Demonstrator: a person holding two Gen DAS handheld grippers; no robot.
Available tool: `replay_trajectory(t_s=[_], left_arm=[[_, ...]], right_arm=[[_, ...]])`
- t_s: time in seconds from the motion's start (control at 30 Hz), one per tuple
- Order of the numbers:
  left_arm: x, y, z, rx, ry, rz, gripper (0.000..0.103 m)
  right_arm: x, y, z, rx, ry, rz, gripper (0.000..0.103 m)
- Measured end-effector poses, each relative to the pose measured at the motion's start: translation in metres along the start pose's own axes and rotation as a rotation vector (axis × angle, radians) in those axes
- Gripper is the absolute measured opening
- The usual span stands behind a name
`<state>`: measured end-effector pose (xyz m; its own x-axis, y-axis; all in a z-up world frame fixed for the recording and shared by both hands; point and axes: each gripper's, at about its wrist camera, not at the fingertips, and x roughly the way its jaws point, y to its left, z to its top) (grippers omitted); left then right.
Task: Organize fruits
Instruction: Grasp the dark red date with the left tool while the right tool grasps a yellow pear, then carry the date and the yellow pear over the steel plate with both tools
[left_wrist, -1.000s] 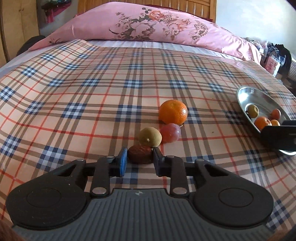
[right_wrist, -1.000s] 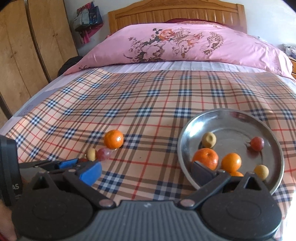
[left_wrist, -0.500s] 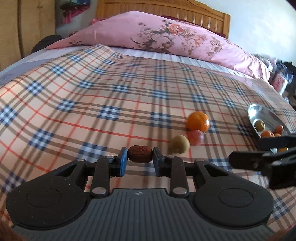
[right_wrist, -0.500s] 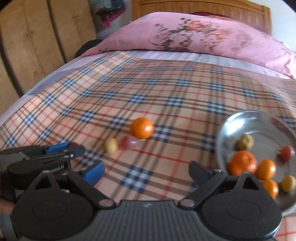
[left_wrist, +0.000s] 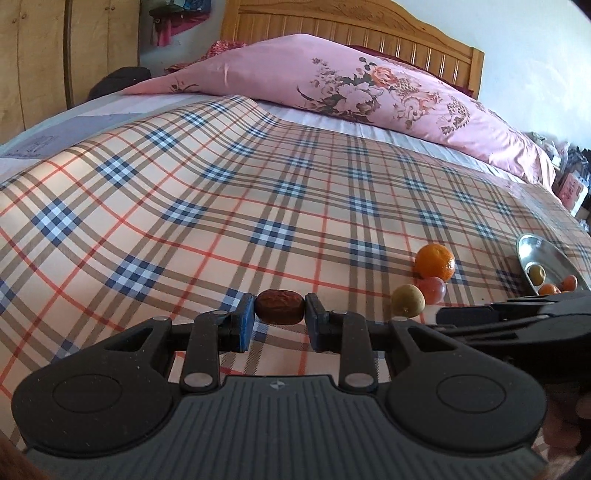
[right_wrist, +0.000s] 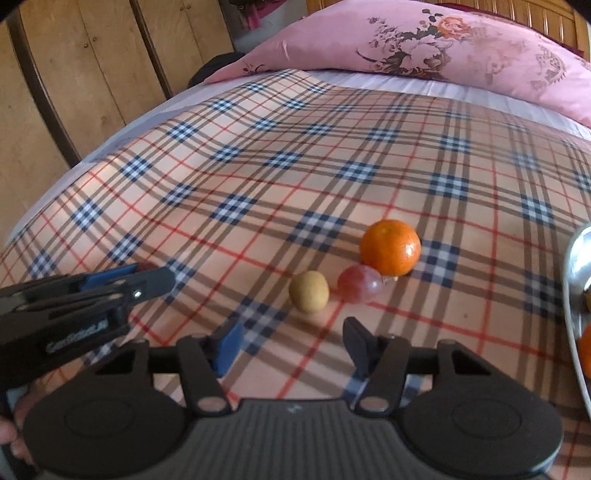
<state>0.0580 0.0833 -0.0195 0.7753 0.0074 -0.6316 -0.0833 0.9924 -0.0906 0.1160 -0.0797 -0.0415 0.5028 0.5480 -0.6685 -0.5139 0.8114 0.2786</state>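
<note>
My left gripper (left_wrist: 279, 314) is shut on a wrinkled brown date (left_wrist: 280, 307), held above the plaid bedspread. On the cloth lie an orange (right_wrist: 390, 247), a reddish grape (right_wrist: 360, 283) and a small yellow-green fruit (right_wrist: 308, 291), close together. My right gripper (right_wrist: 293, 343) hovers just in front of the yellow-green fruit; its jaws are closing with nothing between them. In the left wrist view the same three fruits, orange (left_wrist: 434, 261) among them, sit at the right, and the right gripper's fingers (left_wrist: 480, 314) reach in beside them. The left gripper (right_wrist: 147, 282) shows at the left of the right wrist view.
A steel plate (left_wrist: 532, 247) with several small fruits lies at the right; its rim (right_wrist: 570, 273) shows at the right edge. A pink floral pillow (left_wrist: 369, 85) and wooden headboard (left_wrist: 332, 29) stand at the far end. Wooden wardrobe doors (right_wrist: 74, 74) line the left.
The left gripper lifted the date off the cloth and swung left, away from the fruits. The right gripper moved left from the plate toward the three loose fruits, and its jaws narrowed.
</note>
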Motion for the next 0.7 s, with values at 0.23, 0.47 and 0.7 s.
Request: replay_trajectory(t_s=[0.23, 0.47, 0.7], left_arm=[[0.002, 0.002, -0.003, -0.014, 0.005, -0.004, 0.034], [0.001, -0.001, -0.003, -0.015, 0.008, -0.006, 0.034], [-0.005, -0.008, -0.003, -0.005, 0.005, -0.002, 0.034]], right_arm=[[0.017, 0.002, 0.010, -0.021, -0.013, -0.027, 0.047], [0.023, 0.015, 0.008, -0.127, -0.033, -0.117, 0.024], [-0.005, 0.016, 0.005, -0.126, -0.062, -0.142, 0.024]])
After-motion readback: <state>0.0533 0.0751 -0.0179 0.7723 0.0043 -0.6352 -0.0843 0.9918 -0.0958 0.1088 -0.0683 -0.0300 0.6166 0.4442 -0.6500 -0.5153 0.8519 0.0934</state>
